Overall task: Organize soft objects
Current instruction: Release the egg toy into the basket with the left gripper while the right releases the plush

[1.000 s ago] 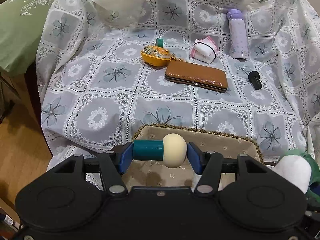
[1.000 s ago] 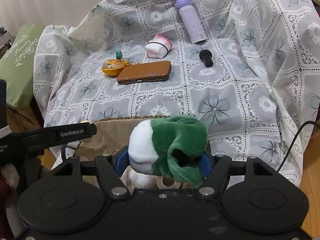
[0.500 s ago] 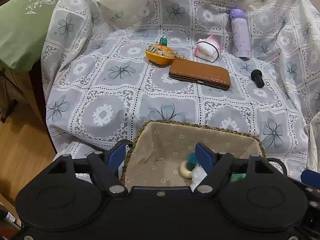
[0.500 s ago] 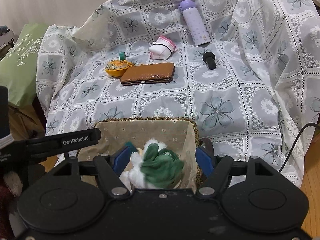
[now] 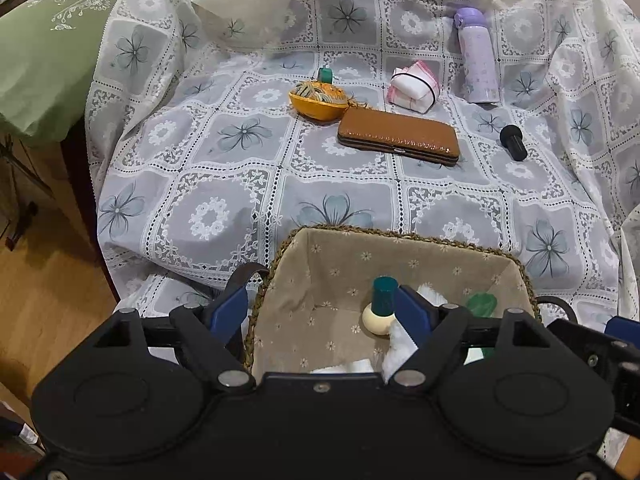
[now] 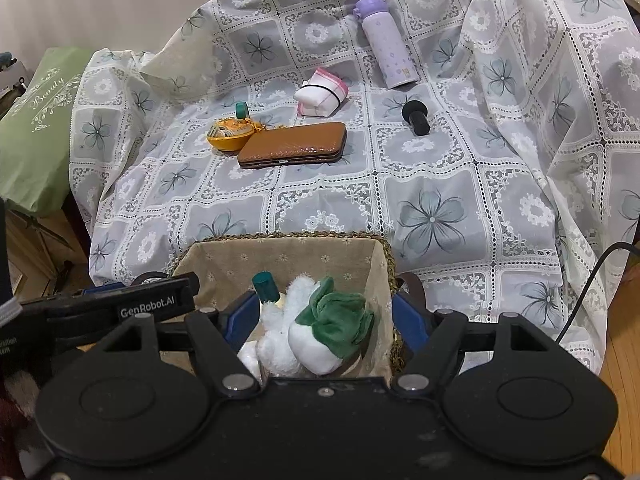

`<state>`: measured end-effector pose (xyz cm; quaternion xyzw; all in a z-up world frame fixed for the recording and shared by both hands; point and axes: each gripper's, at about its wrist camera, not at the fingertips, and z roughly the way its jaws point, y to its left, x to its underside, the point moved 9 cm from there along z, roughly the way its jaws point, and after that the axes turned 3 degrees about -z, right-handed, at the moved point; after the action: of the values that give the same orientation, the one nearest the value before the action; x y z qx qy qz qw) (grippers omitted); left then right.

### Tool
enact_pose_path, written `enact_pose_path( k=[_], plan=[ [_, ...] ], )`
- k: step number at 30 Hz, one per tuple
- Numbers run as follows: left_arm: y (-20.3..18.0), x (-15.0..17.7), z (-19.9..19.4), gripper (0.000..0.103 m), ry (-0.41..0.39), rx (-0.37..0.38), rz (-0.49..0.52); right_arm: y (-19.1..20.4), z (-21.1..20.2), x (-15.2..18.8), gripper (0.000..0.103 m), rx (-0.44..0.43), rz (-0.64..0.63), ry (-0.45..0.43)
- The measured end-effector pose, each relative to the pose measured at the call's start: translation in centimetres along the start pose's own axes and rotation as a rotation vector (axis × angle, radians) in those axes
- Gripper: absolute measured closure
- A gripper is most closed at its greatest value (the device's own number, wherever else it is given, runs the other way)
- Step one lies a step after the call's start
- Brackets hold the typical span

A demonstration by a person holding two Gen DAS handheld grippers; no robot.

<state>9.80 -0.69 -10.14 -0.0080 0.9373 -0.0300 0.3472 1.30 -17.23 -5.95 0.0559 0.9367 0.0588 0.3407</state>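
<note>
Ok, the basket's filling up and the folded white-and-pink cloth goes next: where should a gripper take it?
Probably across the short width of the folded cloth, near the black band, coming down from above. It lies flat on the lace cover, the band keeps the folds together, and both long sides look clear of the lilac bottle.

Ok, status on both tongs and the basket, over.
Left tongs open, just opened, empty. Right tongs open, empty. Green-and-white plush toy and teal-handled cream knob down in the fabric-lined woven basket. Nothing in the way.
</note>
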Motion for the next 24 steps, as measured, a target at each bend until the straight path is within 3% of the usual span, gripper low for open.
enact_pose_path(
  k=[24],
  plan=[
    [0.6,-0.5,1.1,0.023,0.012,-0.032,0.023,0.2,1.7,-0.9,0.028,0.01,-0.037,0.024]
  ],
)
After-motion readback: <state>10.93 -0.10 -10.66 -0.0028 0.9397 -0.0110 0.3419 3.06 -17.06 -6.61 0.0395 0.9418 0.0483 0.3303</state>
